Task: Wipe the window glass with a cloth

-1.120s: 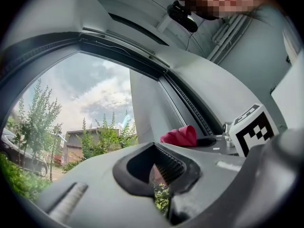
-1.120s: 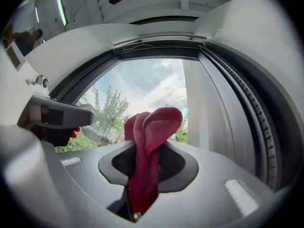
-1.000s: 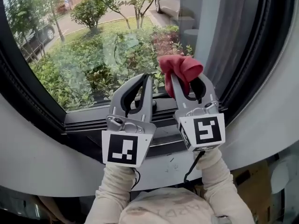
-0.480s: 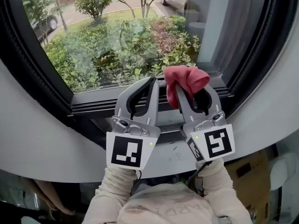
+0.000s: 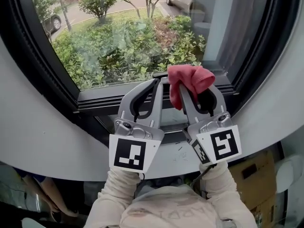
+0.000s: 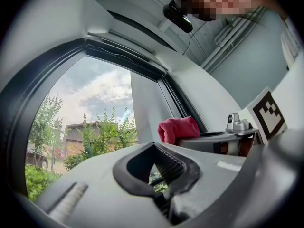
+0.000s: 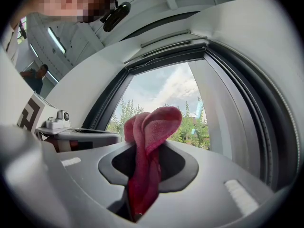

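The window glass (image 5: 128, 37) fills the upper head view inside a dark frame (image 5: 118, 101), with green shrubs beyond it. My right gripper (image 5: 187, 82) is shut on a red cloth (image 5: 190, 77), which bunches above the jaws near the bottom edge of the pane. In the right gripper view the red cloth (image 7: 149, 146) runs down between the shut jaws. My left gripper (image 5: 154, 82) sits just left of it, shut with nothing held; the left gripper view shows the red cloth (image 6: 178, 128) to its right. Whether the cloth touches the glass I cannot tell.
A grey curved wall (image 5: 38, 141) surrounds the window. A lower sill rail (image 5: 171, 127) lies under both grippers. Cardboard boxes (image 5: 256, 184) stand at the lower right. A person's legs (image 5: 42, 194) show at the lower left.
Against the window, both grippers have sunk from the lower pane to its bottom edge. The cloth stays clamped in the right gripper.
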The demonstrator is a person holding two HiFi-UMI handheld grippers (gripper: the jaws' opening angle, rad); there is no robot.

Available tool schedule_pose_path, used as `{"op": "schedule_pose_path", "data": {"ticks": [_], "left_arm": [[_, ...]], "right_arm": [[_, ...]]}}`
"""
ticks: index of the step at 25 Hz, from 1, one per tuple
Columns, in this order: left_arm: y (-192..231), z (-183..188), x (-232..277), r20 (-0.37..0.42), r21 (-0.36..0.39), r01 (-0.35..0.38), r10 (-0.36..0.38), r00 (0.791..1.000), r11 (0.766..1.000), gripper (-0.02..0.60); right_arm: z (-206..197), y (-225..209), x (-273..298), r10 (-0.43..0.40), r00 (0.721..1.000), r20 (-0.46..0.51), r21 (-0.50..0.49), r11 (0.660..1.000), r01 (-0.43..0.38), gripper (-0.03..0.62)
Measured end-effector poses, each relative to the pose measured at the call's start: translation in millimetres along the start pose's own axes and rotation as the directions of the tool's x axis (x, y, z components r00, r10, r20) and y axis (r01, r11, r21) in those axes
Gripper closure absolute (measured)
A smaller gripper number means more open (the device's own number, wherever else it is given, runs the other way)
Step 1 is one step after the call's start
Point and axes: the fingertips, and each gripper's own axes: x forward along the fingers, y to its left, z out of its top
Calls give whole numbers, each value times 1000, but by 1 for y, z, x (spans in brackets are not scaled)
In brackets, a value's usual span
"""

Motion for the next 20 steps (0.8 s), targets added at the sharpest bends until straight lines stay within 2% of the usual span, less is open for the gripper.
{"op": "schedule_pose_path", "data": {"ticks": [20], "left_arm": [[-2,5,-3,18,-1,13,-13,1000,1000,581]], "right_arm": [[1,5,-3,-5,1000,8,-4,1000,5,470]]}}
